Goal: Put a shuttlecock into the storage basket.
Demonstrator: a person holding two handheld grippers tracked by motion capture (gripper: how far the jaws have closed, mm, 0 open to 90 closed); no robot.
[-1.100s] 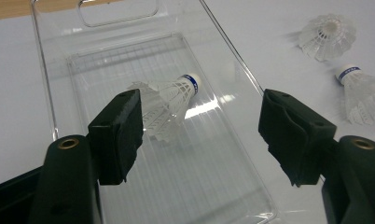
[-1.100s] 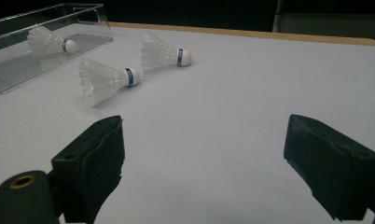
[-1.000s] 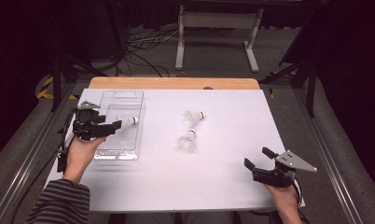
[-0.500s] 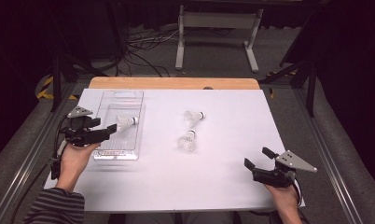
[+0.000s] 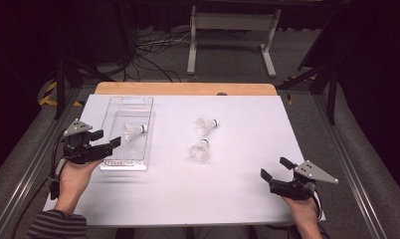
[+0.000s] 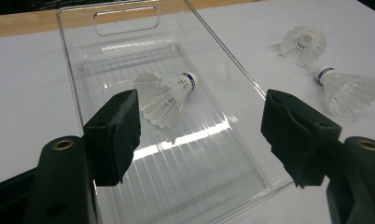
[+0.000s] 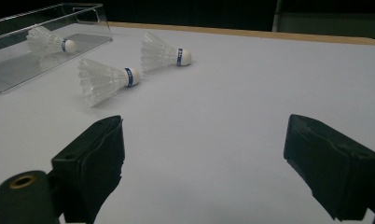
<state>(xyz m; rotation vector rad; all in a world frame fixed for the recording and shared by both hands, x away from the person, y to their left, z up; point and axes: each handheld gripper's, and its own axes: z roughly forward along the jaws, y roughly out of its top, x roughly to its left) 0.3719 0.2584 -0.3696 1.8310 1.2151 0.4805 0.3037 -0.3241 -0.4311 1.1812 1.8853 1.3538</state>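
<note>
A clear plastic tray lies at the table's left with one white shuttlecock lying in it. Two more shuttlecocks rest on the white tabletop near the middle, one farther, one nearer. My left gripper hovers open at the tray's near left corner, nothing between its jaws. My right gripper rests open near the front right of the table, empty.
The white sheet covers a wooden table whose far edge shows as a bare strip. Beyond it stand a metal frame and loose cables on the floor. Dark rails run along both table sides.
My left gripper has drawn back from over the tray toward the table's near left, ending beside the tray's corner. The shuttlecock stays in the tray. The right gripper has not moved.
</note>
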